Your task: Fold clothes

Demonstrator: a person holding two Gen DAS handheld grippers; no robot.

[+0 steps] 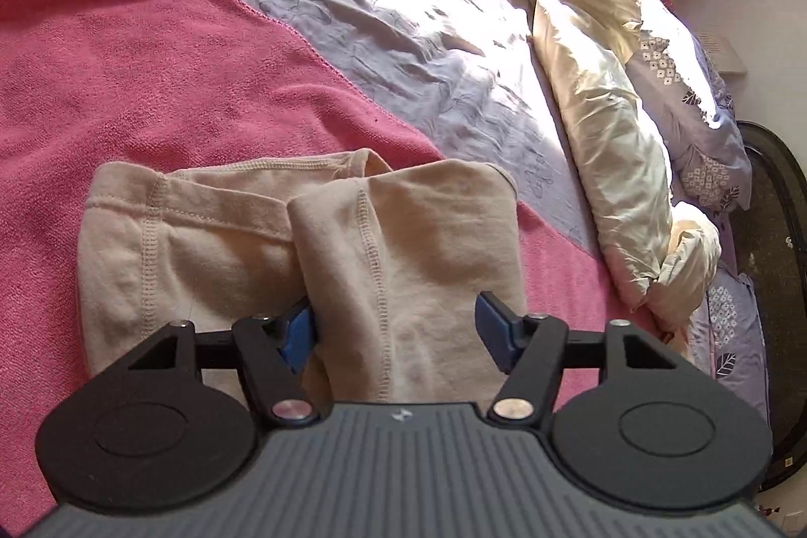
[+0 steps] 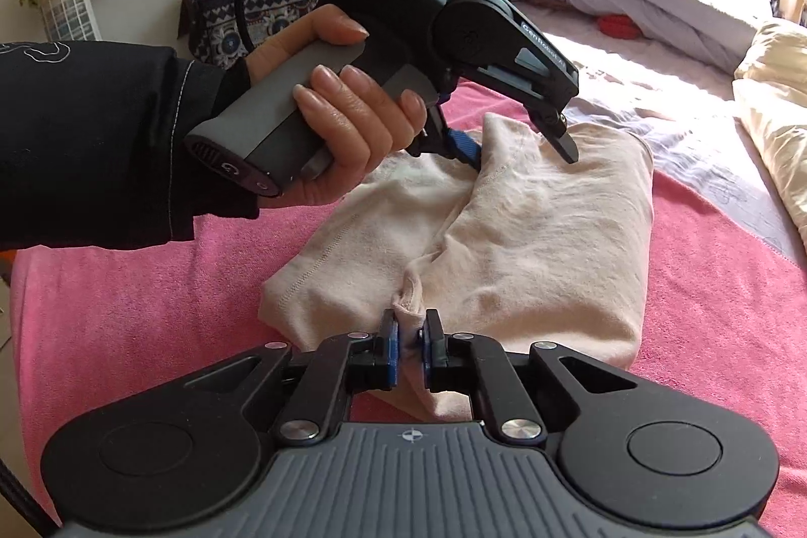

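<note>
Right tongs (image 2: 409,349) pinch beige garment (image 2: 529,245); left tongs (image 1: 396,331) half-open, straddling its fold.

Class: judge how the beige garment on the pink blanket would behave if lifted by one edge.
The beige garment likely droops: it already creases and bunches where the right gripper pinches it. Probably light, being thin knit. It probably won't slide easily on the fuzzy pink blanket.

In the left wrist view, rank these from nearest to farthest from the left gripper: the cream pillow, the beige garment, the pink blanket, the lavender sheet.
1. beige garment: between the left gripper's fingers.
2. pink blanket: spread directly under the garment.
3. lavender sheet: beyond the blanket's far edge.
4. cream pillow: at the right, past the sheet.
</note>
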